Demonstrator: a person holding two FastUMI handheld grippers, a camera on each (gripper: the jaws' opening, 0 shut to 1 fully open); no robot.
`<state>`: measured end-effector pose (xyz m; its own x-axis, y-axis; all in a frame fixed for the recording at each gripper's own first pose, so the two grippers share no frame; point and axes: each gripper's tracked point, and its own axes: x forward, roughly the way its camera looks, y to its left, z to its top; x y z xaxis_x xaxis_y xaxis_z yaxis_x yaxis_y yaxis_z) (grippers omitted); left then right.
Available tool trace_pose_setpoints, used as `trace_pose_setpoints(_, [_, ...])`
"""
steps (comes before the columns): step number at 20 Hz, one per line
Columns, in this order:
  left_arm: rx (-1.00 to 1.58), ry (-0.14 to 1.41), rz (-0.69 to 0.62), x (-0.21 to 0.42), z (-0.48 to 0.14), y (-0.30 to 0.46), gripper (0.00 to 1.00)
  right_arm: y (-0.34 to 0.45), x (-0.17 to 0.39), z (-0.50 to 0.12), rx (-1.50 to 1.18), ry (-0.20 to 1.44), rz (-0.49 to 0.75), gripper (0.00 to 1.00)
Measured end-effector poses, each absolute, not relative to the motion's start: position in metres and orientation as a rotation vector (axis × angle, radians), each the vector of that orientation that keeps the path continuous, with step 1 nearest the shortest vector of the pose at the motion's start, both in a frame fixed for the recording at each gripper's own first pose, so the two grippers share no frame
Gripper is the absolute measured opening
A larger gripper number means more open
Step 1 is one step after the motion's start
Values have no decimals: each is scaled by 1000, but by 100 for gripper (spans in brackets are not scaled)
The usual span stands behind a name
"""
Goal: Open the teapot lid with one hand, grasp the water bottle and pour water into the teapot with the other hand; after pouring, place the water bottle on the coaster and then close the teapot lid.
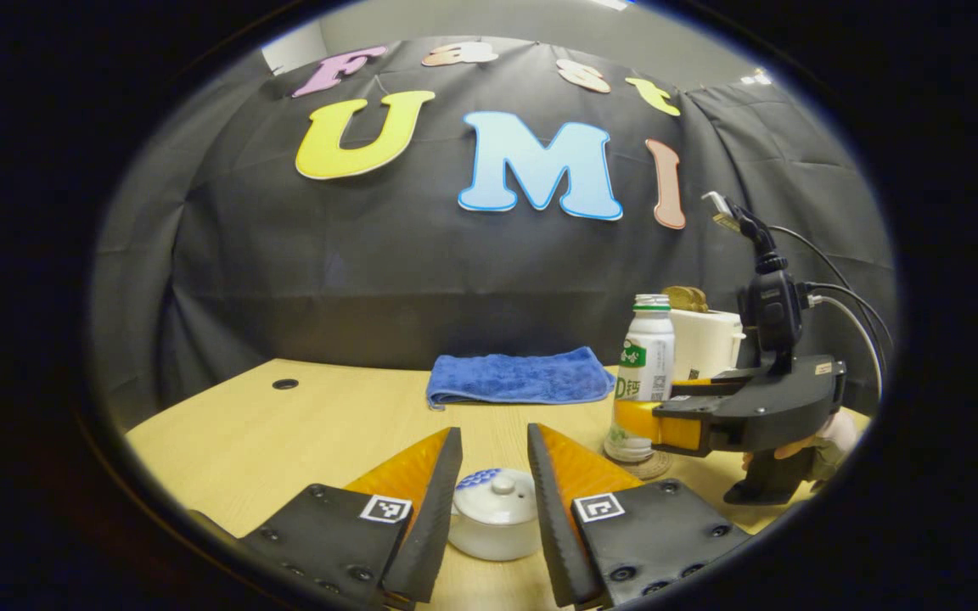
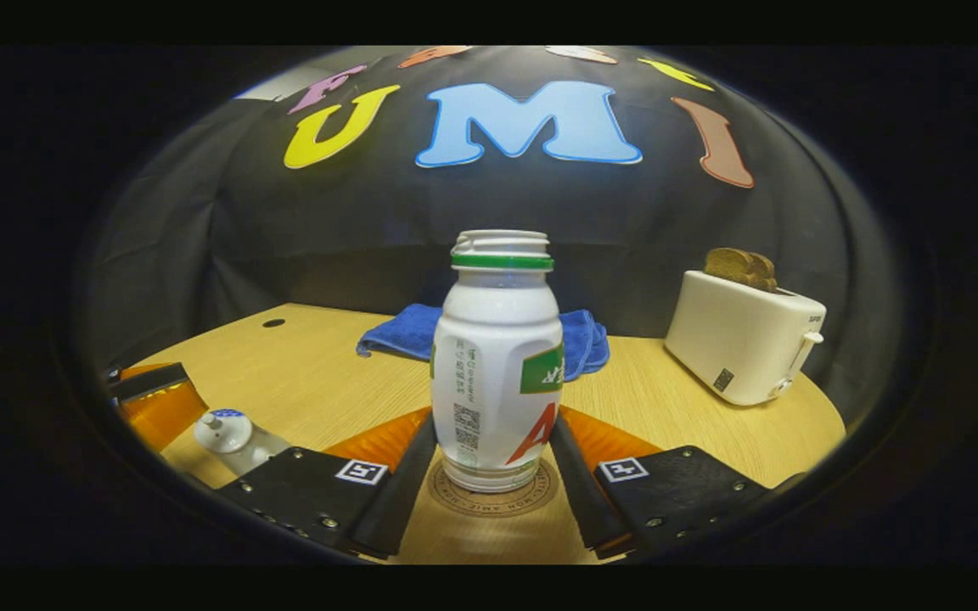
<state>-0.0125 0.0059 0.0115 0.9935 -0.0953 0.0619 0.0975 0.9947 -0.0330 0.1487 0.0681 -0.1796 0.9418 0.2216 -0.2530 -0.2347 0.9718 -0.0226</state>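
Observation:
The white water bottle (image 2: 497, 365), uncapped with a green neck ring, stands upright on the round brown coaster (image 2: 493, 501). My right gripper (image 2: 496, 424) is shut on the bottle's lower body, one finger pressing each side. In the left gripper view the same bottle (image 1: 649, 365) stands on the coaster (image 1: 654, 467) at the right, with the right gripper (image 1: 667, 412) around it. The small white teapot (image 1: 493, 530) has its lid (image 1: 497, 501) on. My left gripper (image 1: 495, 441) hangs open just above it, a finger on each side and clear of the knob. The teapot (image 2: 234, 437) also shows at the far left.
A folded blue towel (image 1: 521, 378) lies at the back of the wooden table (image 1: 285, 433). A white toaster (image 2: 744, 339) with bread in it stands at the back right. A hand (image 1: 829, 437) holds the right gripper. A small hole (image 1: 285, 383) marks the tabletop at the back left.

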Motion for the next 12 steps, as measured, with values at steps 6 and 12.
trace_pose_setpoints(6, [-38,-58,-98,-12,11,5,58,66,144,-179,-16,253,254,89])
trace_pose_setpoints(12, [-52,-90,-110,-22,23,1,58,49,118,-160,17,189,240,96])
